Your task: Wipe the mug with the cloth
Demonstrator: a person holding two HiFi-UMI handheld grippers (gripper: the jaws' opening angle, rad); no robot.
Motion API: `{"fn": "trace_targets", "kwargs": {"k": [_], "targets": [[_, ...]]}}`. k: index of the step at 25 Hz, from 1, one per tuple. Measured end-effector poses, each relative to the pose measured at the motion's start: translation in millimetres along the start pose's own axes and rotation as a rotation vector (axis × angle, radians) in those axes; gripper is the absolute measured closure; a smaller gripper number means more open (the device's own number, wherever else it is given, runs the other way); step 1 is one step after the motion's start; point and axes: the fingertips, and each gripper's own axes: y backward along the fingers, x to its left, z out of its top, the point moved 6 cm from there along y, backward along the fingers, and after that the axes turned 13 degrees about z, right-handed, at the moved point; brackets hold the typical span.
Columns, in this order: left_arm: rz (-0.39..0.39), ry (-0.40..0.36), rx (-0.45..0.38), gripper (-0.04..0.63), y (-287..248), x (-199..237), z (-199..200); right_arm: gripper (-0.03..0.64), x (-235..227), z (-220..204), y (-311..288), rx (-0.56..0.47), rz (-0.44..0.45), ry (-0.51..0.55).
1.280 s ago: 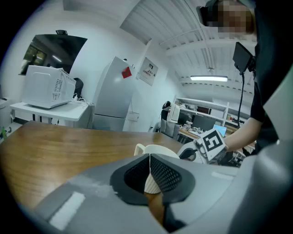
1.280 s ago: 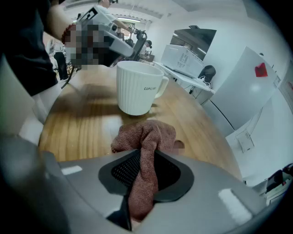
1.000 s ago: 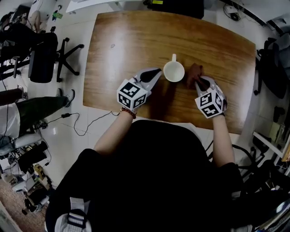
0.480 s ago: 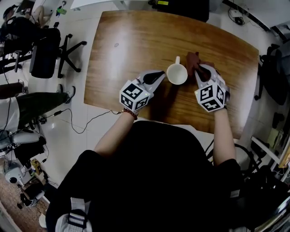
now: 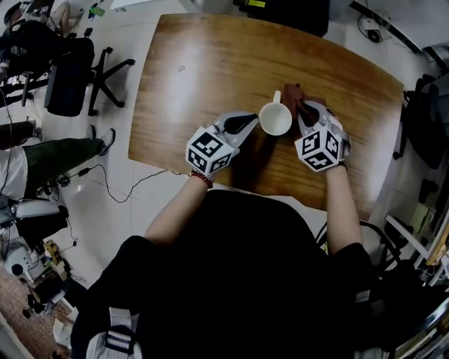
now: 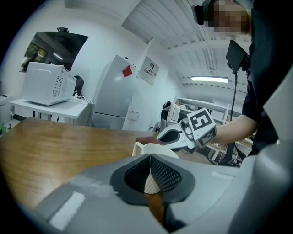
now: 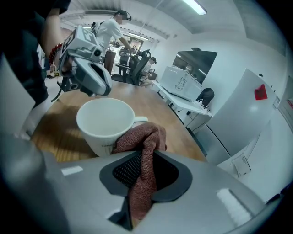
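A white mug (image 5: pixel 276 119) stands upright on the wooden table (image 5: pixel 210 63), its handle pointing away from me. My right gripper (image 5: pixel 303 111) is shut on a reddish-brown cloth (image 5: pixel 296 98) just right of the mug. In the right gripper view the cloth (image 7: pixel 139 139) bunches out of the shut jaws (image 7: pixel 144 153) and rests against the mug (image 7: pixel 105 121) beside its handle. My left gripper (image 5: pixel 251 120) sits at the mug's left side. Seen along its own jaws (image 6: pixel 150 171), they meet with nothing between them, the mug (image 6: pixel 153 148) right behind.
A black office chair (image 5: pixel 66 73) and a seated person's legs (image 5: pixel 42 158) are on the floor left of the table, with a cable (image 5: pixel 119 189) near the table's front edge. A dark box (image 5: pixel 284 10) stands beyond the far edge. A microwave (image 6: pixel 48 84) and fridge (image 6: pixel 114 96) are further off.
My right gripper has carried the cloth left and away from me, from beside the mug to against its right side near the handle. The left gripper has stayed by the mug.
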Motion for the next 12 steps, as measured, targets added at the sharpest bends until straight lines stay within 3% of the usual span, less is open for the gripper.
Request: {"fn": "trace_targets", "kwargs": {"k": [12], "targets": [[-0.014,-0.006,0.013,0.595,1.6,4.9,-0.6,0.549,10.4,-15.2,-32.4,0.062,0.006,-0.046]]}}
